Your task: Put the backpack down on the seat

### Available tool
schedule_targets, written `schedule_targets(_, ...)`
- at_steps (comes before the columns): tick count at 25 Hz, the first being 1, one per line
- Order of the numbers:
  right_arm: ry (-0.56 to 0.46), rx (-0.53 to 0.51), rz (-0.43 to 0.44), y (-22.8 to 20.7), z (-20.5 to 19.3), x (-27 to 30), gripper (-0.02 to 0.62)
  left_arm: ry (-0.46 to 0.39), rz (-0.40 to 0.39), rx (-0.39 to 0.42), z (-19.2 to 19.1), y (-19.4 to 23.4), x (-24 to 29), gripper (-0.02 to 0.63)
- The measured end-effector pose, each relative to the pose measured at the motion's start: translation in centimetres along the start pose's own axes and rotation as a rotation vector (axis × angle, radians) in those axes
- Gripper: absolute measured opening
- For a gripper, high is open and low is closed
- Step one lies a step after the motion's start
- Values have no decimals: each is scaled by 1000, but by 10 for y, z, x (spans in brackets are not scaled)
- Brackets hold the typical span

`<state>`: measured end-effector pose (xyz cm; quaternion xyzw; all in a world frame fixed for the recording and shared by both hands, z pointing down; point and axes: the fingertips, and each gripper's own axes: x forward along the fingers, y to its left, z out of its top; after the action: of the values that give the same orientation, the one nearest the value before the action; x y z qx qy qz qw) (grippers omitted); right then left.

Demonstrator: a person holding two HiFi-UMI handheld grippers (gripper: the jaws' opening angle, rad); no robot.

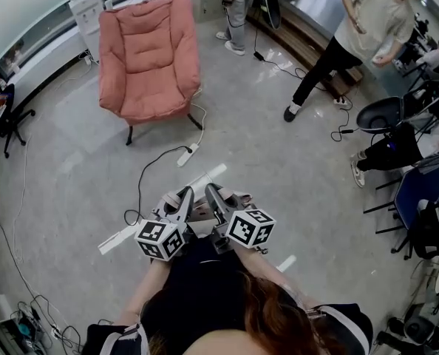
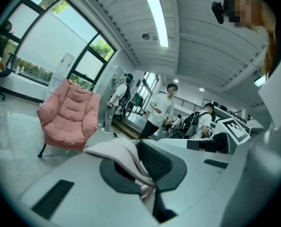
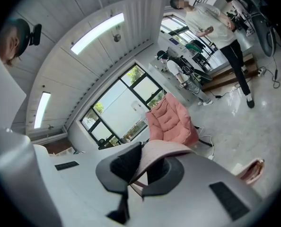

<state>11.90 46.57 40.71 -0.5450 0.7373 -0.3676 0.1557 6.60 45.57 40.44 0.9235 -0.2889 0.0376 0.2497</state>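
Grey polished floor (image 1: 278,168) runs across the whole room, with tall windows (image 2: 50,46) along one side and strip lights overhead. A pink padded chair (image 1: 149,54) stands on thin dark legs out in the open floor. A white power strip (image 1: 188,154) lies just in front of it with its cable looping away, and a strip of white tape (image 1: 208,174) is stuck down nearer the person holding the tools. A person (image 1: 352,35) in a light shirt and dark trousers stands off to the right by a low step, and dark office chairs crowd the right edge.

Close in front of the holder's body, the left gripper (image 1: 182,197) and right gripper (image 1: 212,192) sit side by side, their marker cubes almost touching, both pointing roughly toward the chair. Each is clamped tight on a beige strap: the left gripper (image 2: 140,160) has its dark pads pinching a folded strap (image 2: 117,150), and the right gripper (image 3: 140,167) pinches another strap (image 3: 162,149) that arches over its pads.

The backpack (image 1: 199,211) shows only as a pale pinkish bundle between and under the two tools. It is held up by those straps, well apart from the chair and not on the seat.
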Motion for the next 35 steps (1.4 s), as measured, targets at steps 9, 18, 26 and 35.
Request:
schedule_targets(9, -16, 2, -19, -20, 18, 0, 34, 1, -10, -48, 3, -2, 27, 18)
schedule_targets(18, 27, 21, -17, -20, 27, 64, 34, -1, 22, -67, 31, 51, 44, 18)
schedule_targets(26, 56, 13, 8, -7, 42, 137, 34, -5, 48, -35, 74, 109, 58, 18)
schedule_targets(35, 40, 6, 36, 15, 54, 208, 34, -18, 42, -39, 115, 171, 63, 18)
